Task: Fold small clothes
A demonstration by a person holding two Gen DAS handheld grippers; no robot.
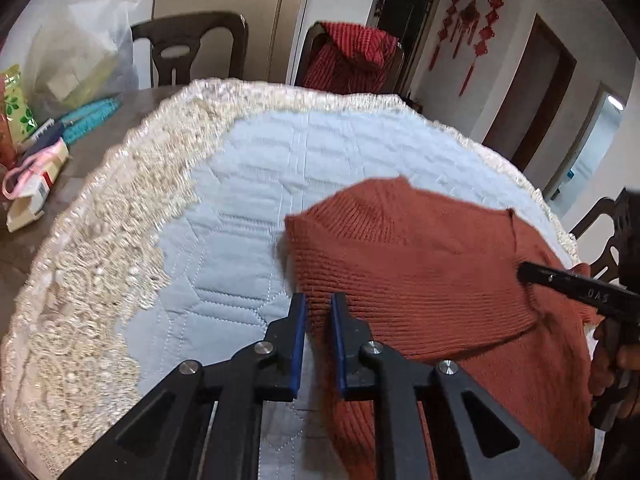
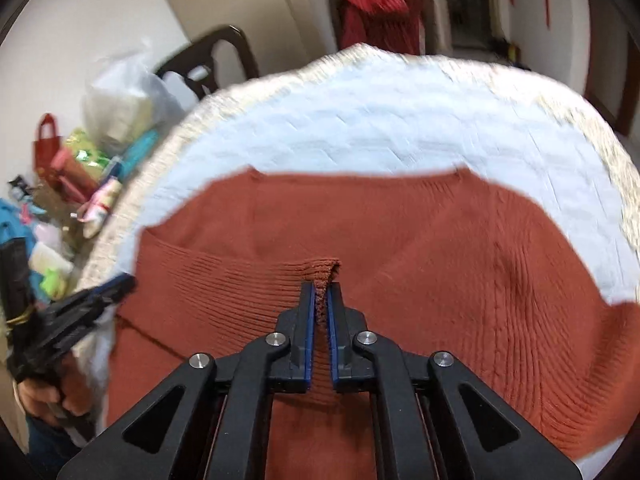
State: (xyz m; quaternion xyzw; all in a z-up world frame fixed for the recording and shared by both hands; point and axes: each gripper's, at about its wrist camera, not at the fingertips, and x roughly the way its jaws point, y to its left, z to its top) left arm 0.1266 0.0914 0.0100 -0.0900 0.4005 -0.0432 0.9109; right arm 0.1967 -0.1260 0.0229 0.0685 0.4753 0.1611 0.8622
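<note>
On the round table, seen from my left claw's camera, a rust-orange ribbed knit sweater (image 1: 420, 264) lies over a pale blue quilted tablecloth with a cream lace border (image 1: 248, 184). My left claw (image 1: 319, 312) sits at the sweater's near left edge, its blue-padded fingers (image 1: 299, 332) drawn nearly together with a strip of knit running into the narrow gap; whether the pads actually press it I cannot tell. My right claw (image 1: 528, 274) reaches in from the right, low on the sweater. Behind the table, a dark wooden chair (image 1: 188, 48) stands beside another chair draped with red ribbed cloth (image 1: 348, 60).

Over on my right claw's camera, the picture is blurred. My right claw (image 2: 320, 300) is pressed together on a raised ridge of the sweater (image 2: 460, 272), the knit bunching up between the blue pads (image 2: 308, 320). My left claw (image 2: 100, 300) shows at the left edge, at the sweater's side, with my hand (image 2: 44, 396) gripping its handle. A heap of coloured packets and bags (image 2: 80, 168) sits at the far left.
</note>
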